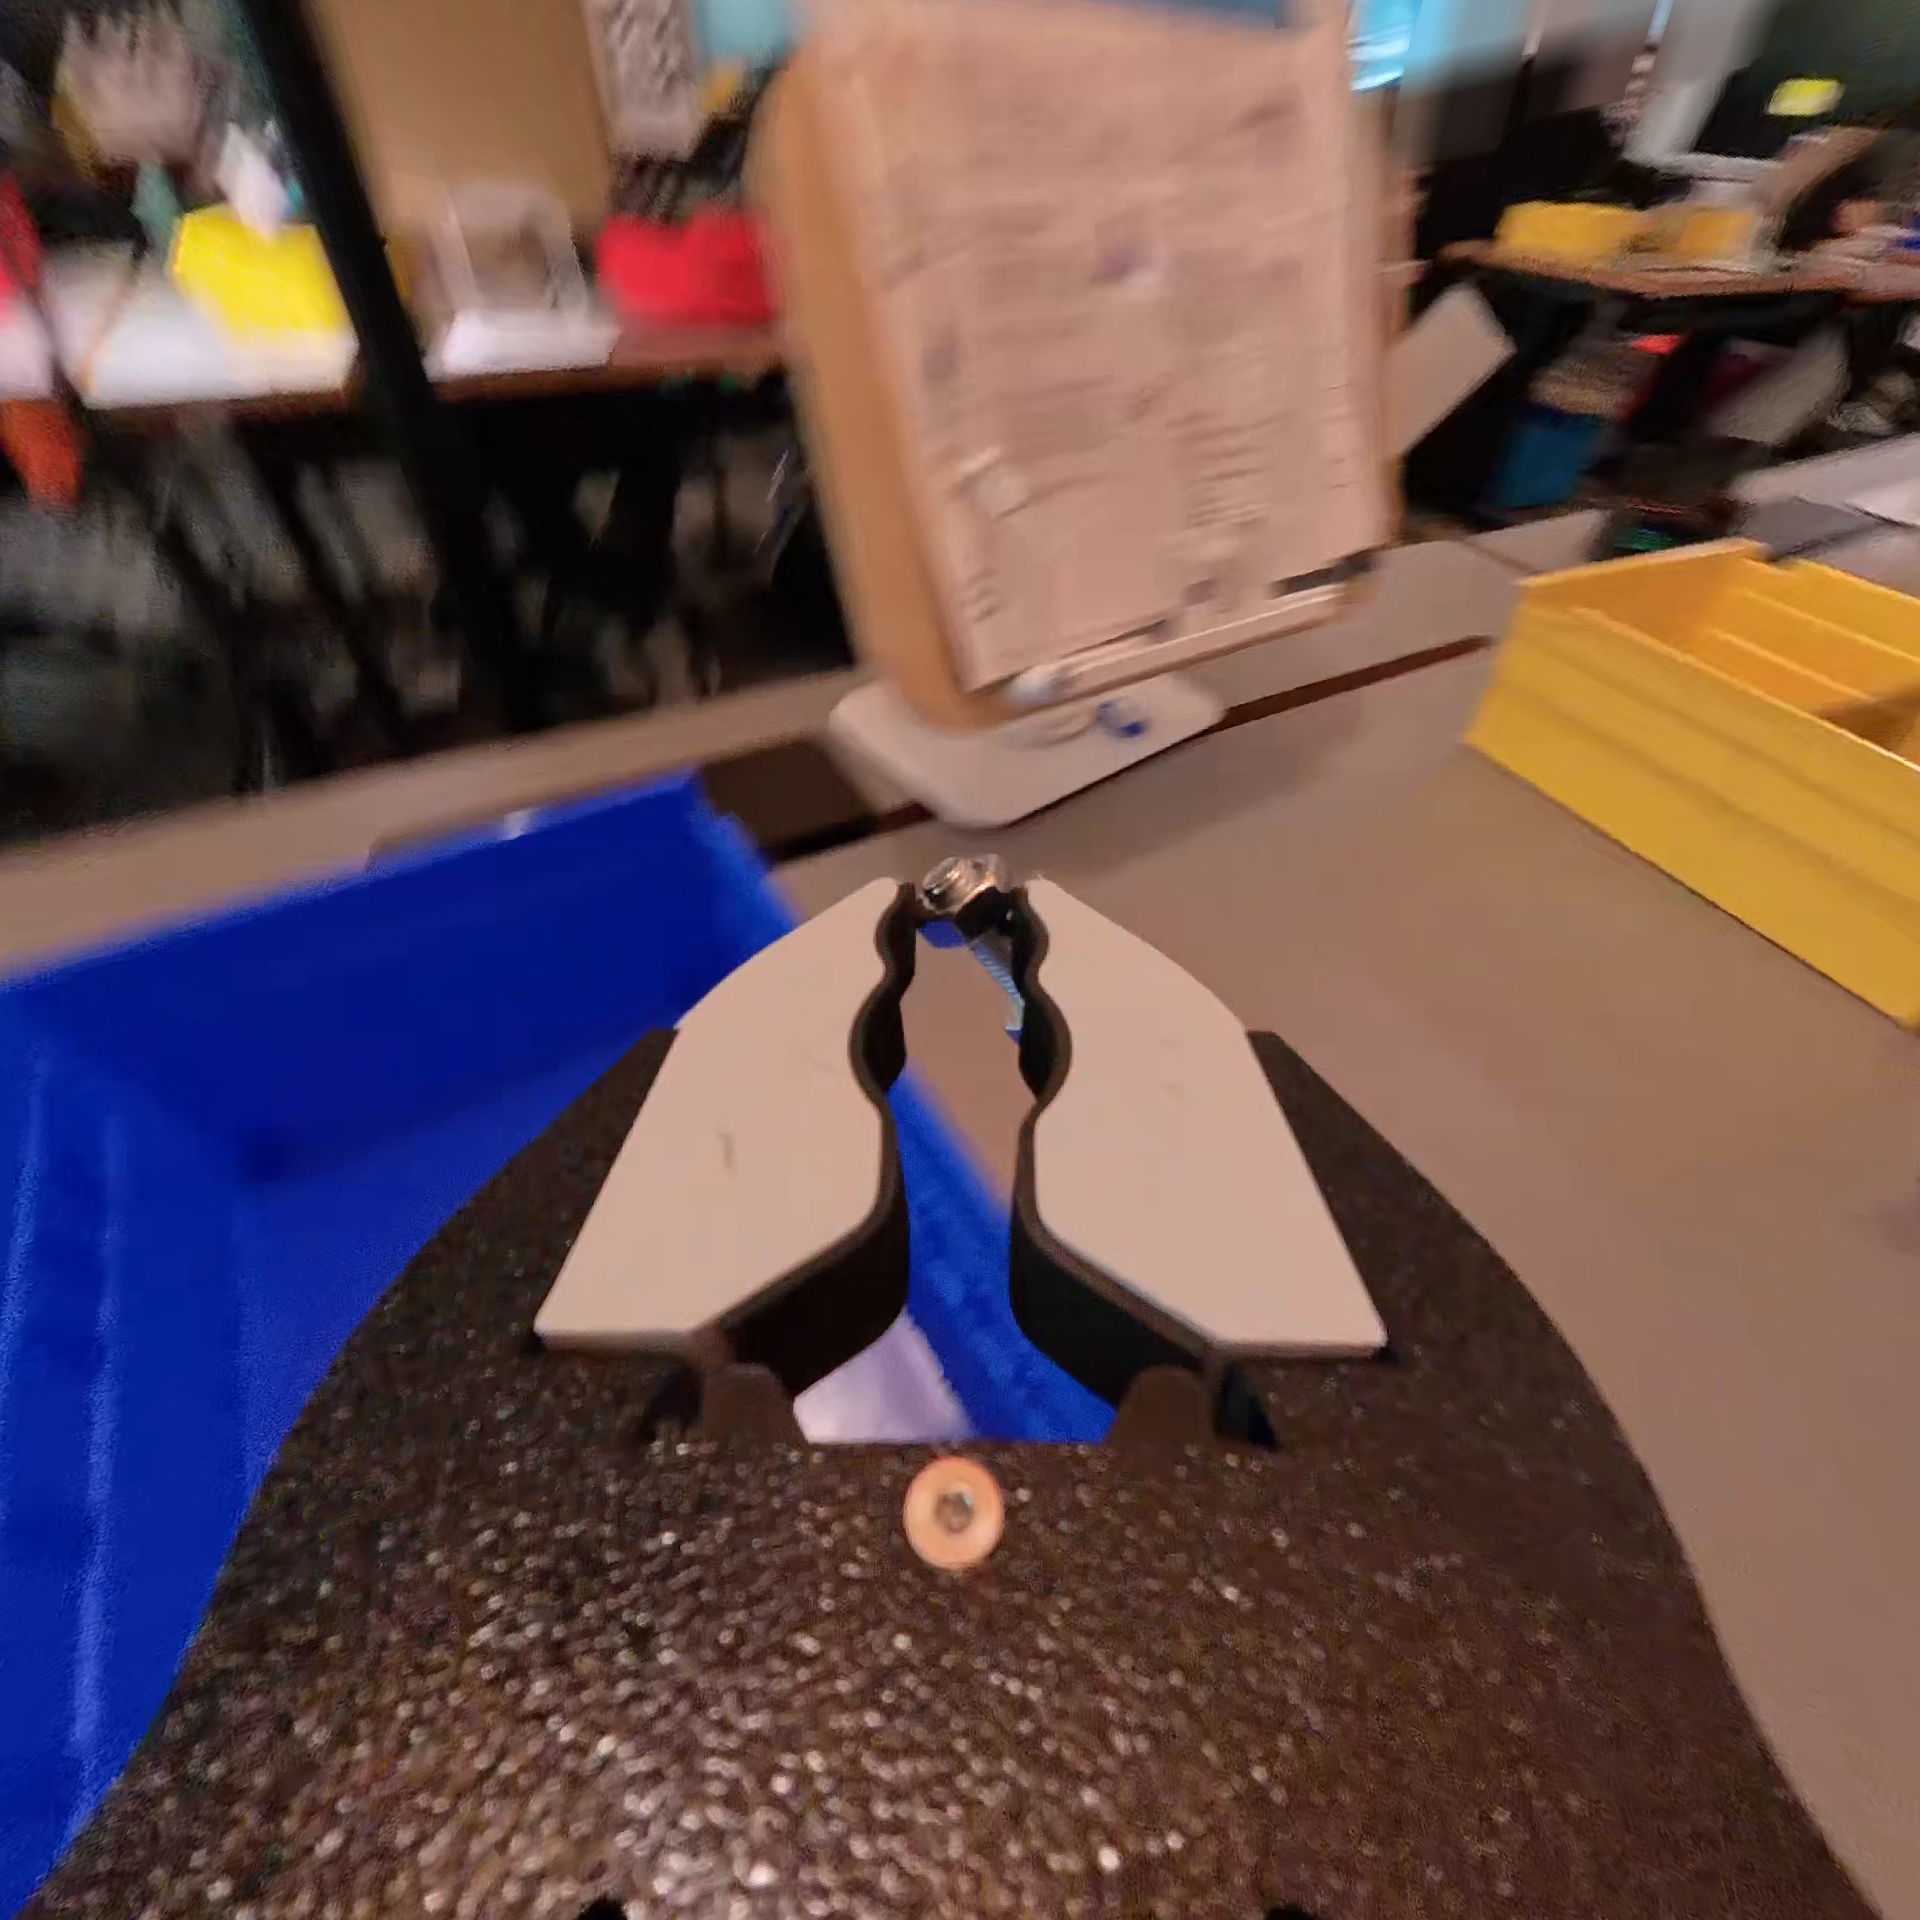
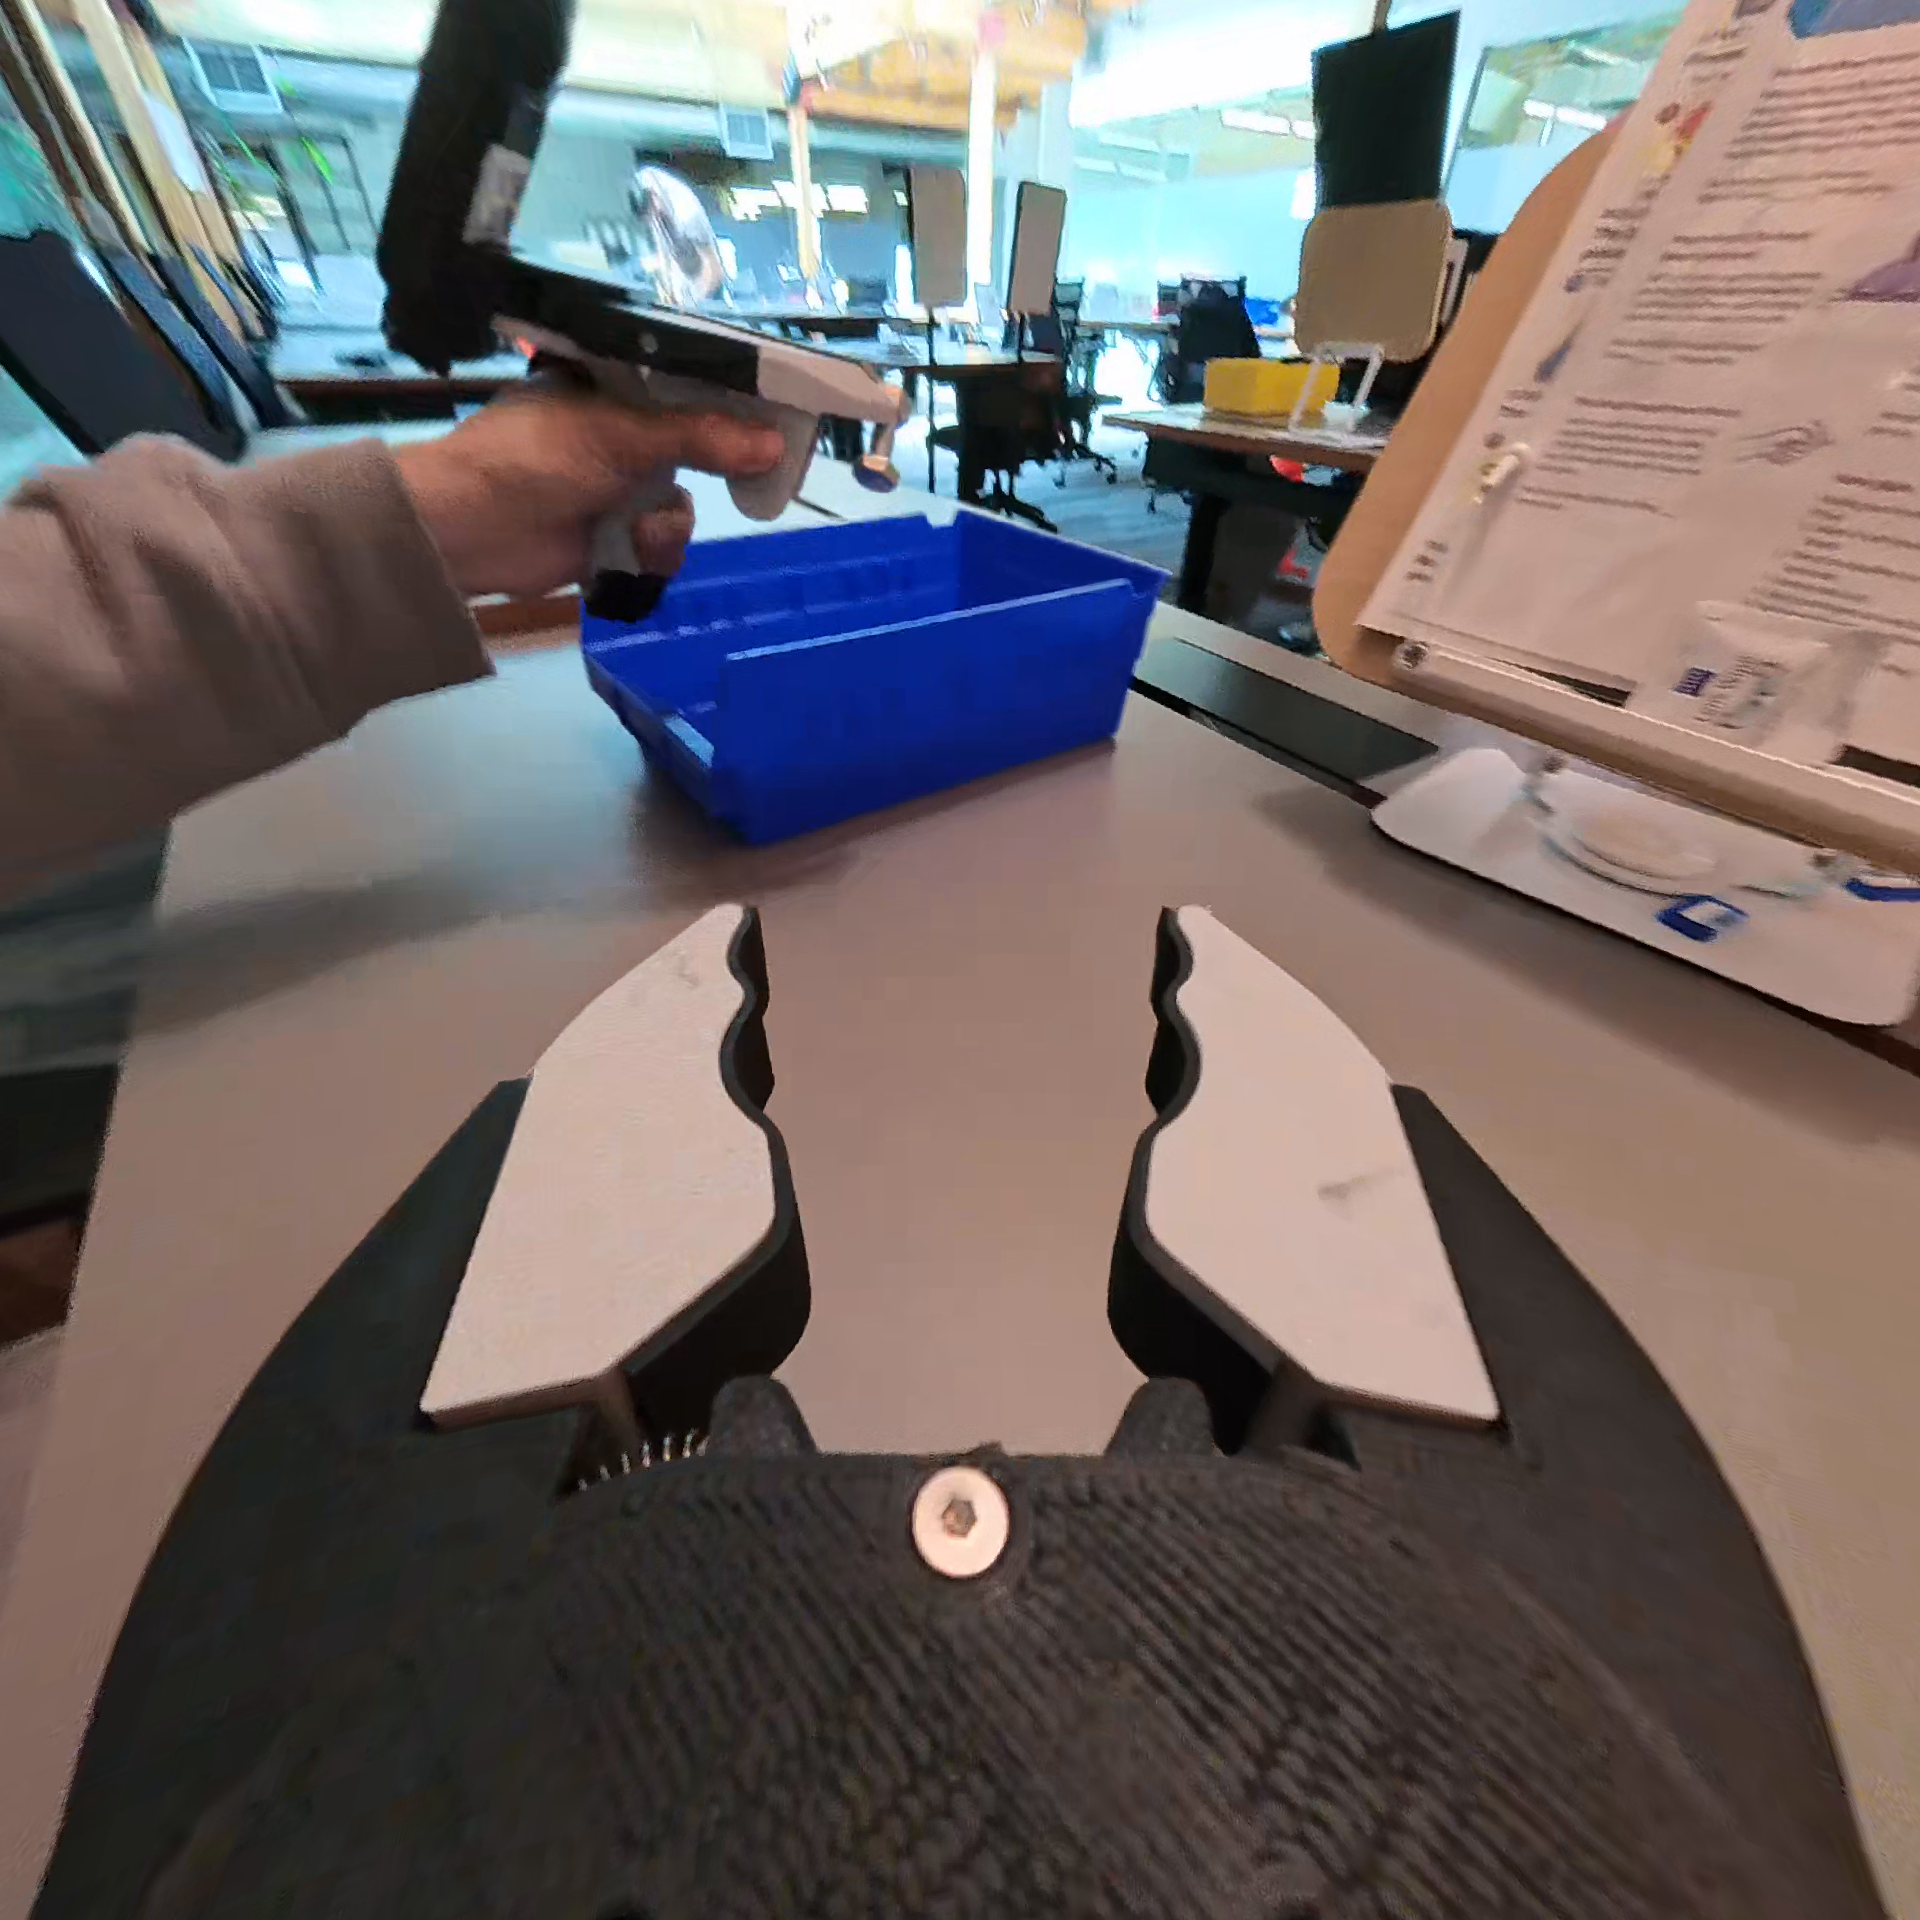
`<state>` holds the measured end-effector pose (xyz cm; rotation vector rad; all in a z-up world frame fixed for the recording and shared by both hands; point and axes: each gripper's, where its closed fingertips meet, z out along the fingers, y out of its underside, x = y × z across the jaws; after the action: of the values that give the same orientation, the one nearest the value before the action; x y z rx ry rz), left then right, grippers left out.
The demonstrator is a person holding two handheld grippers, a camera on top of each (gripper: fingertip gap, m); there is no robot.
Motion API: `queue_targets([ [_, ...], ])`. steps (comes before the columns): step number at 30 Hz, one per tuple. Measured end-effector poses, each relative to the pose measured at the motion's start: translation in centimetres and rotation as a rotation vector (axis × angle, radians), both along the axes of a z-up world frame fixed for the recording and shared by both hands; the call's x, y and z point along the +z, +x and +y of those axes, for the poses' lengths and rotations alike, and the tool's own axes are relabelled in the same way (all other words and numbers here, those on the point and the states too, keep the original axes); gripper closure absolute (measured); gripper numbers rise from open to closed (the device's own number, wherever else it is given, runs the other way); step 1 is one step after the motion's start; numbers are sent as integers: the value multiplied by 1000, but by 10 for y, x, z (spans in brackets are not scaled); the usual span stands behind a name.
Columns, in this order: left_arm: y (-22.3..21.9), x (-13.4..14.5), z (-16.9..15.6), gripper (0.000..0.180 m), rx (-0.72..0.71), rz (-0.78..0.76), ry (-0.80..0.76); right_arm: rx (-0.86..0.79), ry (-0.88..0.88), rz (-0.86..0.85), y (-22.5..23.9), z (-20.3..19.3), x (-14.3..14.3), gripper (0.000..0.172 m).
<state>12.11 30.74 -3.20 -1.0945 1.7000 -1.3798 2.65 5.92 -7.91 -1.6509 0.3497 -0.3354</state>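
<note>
Left gripper is clamped on a metal bolt held above the blue bin on the desk, while right gripper hangs wide and bare nearby.

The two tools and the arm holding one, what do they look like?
Both tools, left tool and right tool, have pale grey fingers with wavy black inner pads on textured black bodies, each with a round washer and screw. The person's sleeve is beige-grey.
</note>
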Motion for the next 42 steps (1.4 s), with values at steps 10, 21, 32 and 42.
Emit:
queue_targets([
  [10,-101,-7,-219,164,-597,-301,6,131,278,27,-26,31,3,124],
  [21,-104,-31,-242,164,-633,-282,39,171,261,-54,-23,19,-3,153],
  [32,-102,-32,-248,146,-604,-52,-219,18,219,-207,-11,8,3,154],
  [42,-105,-52,-250,166,-623,86,-307,-68,18,-395,-9,13,-9,153],
])
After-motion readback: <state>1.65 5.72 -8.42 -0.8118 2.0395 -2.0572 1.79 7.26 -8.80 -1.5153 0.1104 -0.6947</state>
